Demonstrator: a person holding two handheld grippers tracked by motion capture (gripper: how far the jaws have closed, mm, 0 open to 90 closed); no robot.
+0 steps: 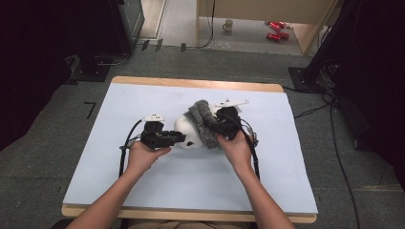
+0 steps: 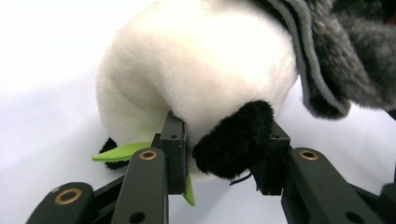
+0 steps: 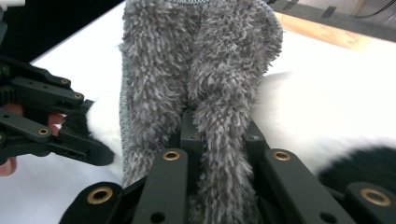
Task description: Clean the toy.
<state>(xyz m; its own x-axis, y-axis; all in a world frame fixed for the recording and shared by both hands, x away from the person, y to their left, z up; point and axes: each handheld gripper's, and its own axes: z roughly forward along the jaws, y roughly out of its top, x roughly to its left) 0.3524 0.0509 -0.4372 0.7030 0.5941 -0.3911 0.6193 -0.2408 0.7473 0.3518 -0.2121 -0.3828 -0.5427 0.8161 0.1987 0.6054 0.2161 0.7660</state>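
Observation:
A white plush panda [image 1: 187,131] with black limbs lies mid-table on the white sheet. My left gripper [image 1: 177,138] is shut on its black paw [image 2: 233,140], the pads pressing it from both sides, and a green felt leaf [image 2: 122,151] pokes out beside the left jaw. A grey fuzzy cloth [image 1: 203,123] is draped over the panda's right side. My right gripper [image 1: 213,128] is shut on a fold of that cloth [image 3: 219,121], which stands up between its jaws. The white plush [image 3: 327,116] lies behind it, and the left gripper's [image 3: 105,156] black linkage shows at the left of the right gripper view.
The white sheet [image 1: 157,191] covers a wooden table [image 1: 200,84]. Cables trail from both grippers over the sheet. On the floor beyond the table stand a mug [image 1: 228,25] and red objects [image 1: 276,29]. Black equipment stands at both sides.

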